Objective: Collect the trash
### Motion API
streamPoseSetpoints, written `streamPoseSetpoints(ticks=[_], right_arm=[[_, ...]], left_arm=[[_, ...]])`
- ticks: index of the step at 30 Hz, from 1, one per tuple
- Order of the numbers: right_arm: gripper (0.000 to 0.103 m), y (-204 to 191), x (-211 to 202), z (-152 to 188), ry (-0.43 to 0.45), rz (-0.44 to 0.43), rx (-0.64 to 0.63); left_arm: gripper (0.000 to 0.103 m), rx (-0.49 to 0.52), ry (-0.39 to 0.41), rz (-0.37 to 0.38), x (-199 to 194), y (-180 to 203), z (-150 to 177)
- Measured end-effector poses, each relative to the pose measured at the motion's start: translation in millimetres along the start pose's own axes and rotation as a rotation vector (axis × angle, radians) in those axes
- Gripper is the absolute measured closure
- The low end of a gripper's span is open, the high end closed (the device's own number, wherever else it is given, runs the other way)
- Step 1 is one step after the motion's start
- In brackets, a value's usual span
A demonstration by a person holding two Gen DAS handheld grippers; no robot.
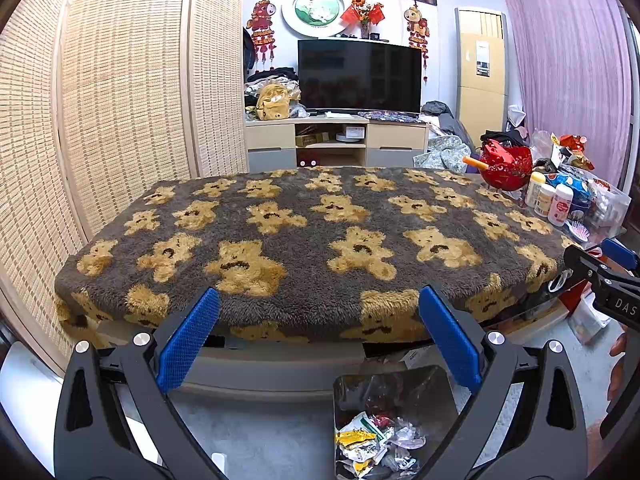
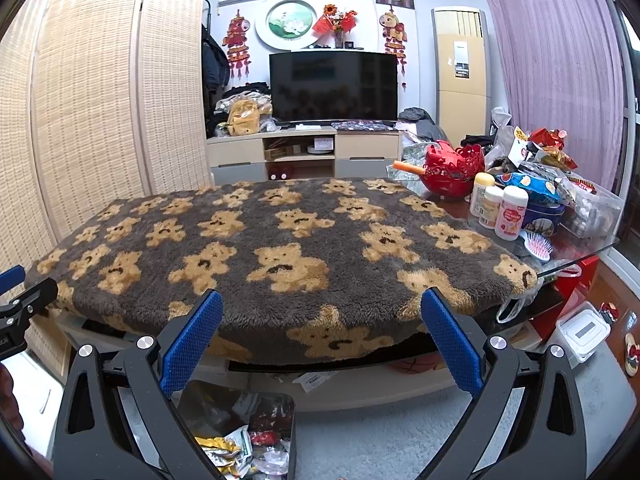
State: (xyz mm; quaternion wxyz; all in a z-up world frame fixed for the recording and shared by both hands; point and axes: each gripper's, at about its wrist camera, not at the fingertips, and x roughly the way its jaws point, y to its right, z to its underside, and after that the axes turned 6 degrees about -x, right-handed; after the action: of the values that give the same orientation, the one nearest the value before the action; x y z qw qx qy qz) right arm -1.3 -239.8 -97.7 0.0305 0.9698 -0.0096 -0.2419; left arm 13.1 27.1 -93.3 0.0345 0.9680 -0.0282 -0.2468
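Note:
A dark trash bin (image 1: pixel 394 420) stands on the floor in front of the table, holding several crumpled wrappers (image 1: pixel 370 440). The same bin (image 2: pixel 248 436) shows low in the right wrist view. The table carries a brown fleece blanket with bear figures (image 1: pixel 304 240) (image 2: pixel 280 248); I see no loose trash on it. My left gripper (image 1: pixel 320 336) is open and hangs just before the table's front edge, above the bin. My right gripper (image 2: pixel 322 338) is open too, nothing between its blue pads. Each gripper's black body appears at the edge of the other's view.
At the table's right end stand white bottles (image 2: pixel 500 208), a red basket (image 2: pixel 452 172), a blue tin, snack bags and a pink hairbrush (image 2: pixel 538 246). A woven folding screen (image 1: pixel 120 100) rises on the left. A TV (image 1: pixel 360 74) on its cabinet is behind. Boxes lie on the floor at right (image 2: pixel 582 334).

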Motion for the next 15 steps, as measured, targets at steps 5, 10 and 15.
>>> streamPoseSetpoints(ticks=[5,10,15], right_arm=[[0.003,0.1,-0.2,-0.1,0.000,0.001,-0.001],[0.003,0.0,-0.6,-0.4,0.000,0.002,-0.001],[0.003,0.4,0.0,-0.5,0.000,0.001,-0.001]], left_arm=[[0.008,0.000,0.000,0.001,0.0,0.3,0.2],[0.008,-0.002,-0.005,-0.006,0.5,-1.3,-0.3],[0.008,-0.005,-0.005,-0.012,0.4,-3.0,-0.1]])
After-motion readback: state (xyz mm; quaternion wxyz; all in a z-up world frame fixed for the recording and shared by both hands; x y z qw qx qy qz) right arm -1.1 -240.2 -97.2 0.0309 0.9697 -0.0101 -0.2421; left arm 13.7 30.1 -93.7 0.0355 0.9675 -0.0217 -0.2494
